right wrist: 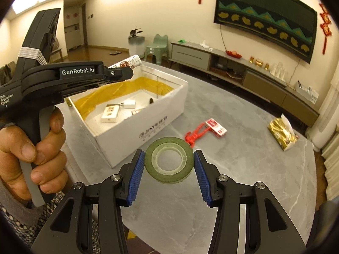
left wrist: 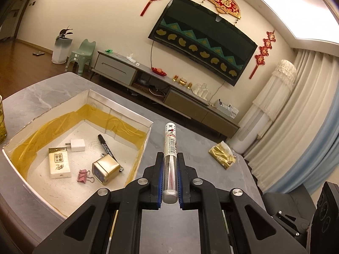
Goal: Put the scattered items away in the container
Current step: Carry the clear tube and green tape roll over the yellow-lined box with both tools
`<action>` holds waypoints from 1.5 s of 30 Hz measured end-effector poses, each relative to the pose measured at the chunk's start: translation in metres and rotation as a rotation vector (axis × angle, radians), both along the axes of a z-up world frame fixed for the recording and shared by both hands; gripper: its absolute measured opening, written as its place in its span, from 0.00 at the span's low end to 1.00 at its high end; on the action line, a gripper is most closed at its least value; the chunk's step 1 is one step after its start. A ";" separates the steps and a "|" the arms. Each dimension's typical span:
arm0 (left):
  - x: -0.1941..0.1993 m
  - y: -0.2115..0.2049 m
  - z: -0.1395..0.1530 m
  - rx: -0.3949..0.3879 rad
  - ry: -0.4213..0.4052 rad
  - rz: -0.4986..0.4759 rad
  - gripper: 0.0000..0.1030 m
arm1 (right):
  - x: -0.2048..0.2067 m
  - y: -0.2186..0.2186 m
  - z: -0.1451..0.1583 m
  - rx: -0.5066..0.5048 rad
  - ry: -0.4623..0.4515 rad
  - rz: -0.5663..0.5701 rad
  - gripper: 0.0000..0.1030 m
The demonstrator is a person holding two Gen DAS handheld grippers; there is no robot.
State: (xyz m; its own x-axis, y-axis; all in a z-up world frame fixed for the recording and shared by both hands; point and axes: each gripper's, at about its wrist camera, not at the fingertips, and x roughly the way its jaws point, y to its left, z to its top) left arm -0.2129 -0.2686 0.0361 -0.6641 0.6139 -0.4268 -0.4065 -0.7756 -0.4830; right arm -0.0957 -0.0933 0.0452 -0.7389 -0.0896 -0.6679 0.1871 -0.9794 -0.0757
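Carrying a clear lighter (left wrist: 170, 165) pinched lengthwise between its fingers, the left gripper (left wrist: 170, 160) sits at lower centre of its view, just right of the white box (left wrist: 146, 139) that fills the left half. In the right wrist view, the right gripper (right wrist: 169, 167) has its fingers spread either side of a green tape roll (right wrist: 169, 162) lying flat on the grey bench (right wrist: 243, 169); one pad looks to touch it, though contact is unclear. Likely next: release the lighter over the box, then close on the tape.
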 end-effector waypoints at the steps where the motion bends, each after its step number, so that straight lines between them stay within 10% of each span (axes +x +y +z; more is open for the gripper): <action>1: 0.000 -0.003 0.000 0.003 0.001 0.005 0.11 | 0.000 -0.003 0.002 0.000 0.002 0.006 0.49; 27: -0.039 -0.090 -0.019 0.091 -0.071 0.196 0.11 | -0.082 -0.063 0.021 -0.052 -0.004 0.191 0.49; 45: -0.087 -0.091 -0.058 -0.003 -0.209 0.244 0.11 | -0.196 -0.083 0.000 -0.126 -0.117 0.255 0.49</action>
State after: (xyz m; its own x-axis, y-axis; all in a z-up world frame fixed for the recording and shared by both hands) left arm -0.2999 -0.3599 -0.0217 -0.6894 0.4454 -0.5712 -0.1000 -0.8396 -0.5340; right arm -0.2922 -0.1761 0.0453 -0.6007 -0.3503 -0.7187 0.4286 -0.8999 0.0804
